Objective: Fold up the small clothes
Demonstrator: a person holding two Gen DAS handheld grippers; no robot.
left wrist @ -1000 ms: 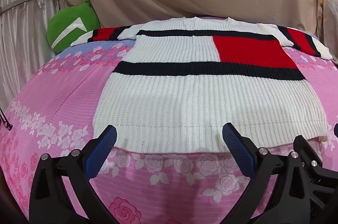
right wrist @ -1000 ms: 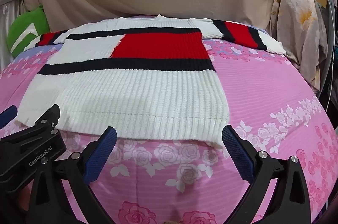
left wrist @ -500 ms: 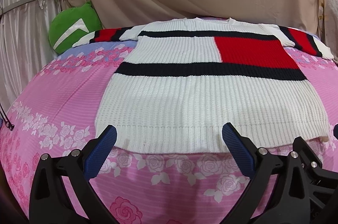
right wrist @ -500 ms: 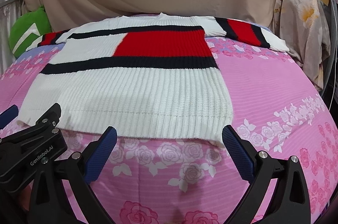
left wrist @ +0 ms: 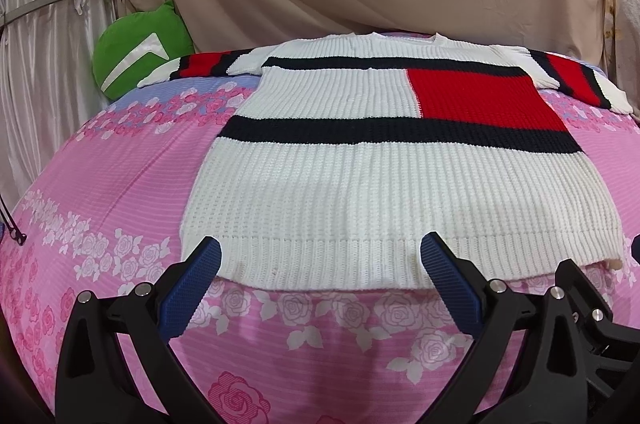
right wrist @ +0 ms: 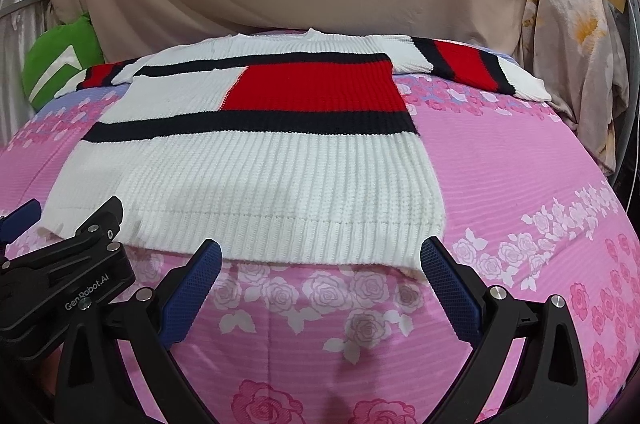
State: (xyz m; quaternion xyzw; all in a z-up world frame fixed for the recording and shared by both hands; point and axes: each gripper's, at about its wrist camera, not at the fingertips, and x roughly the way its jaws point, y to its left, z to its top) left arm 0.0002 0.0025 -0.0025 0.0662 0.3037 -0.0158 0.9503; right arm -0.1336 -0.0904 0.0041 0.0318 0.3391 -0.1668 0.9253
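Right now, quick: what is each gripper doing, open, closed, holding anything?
Left gripper: open, holding nothing, fingers spread at the sweater hem.
Right gripper: open, holding nothing, at the hem's right corner.

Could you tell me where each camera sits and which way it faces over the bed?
Left wrist: on the open left gripper, facing the white ribbed knit sweater's hem; the right gripper's black frame shows at the lower right.
Right wrist: on the open right gripper, facing the hem's right corner; the left gripper shows at the left.
Shared: sweater, pink floral bedsheet, green cushion.
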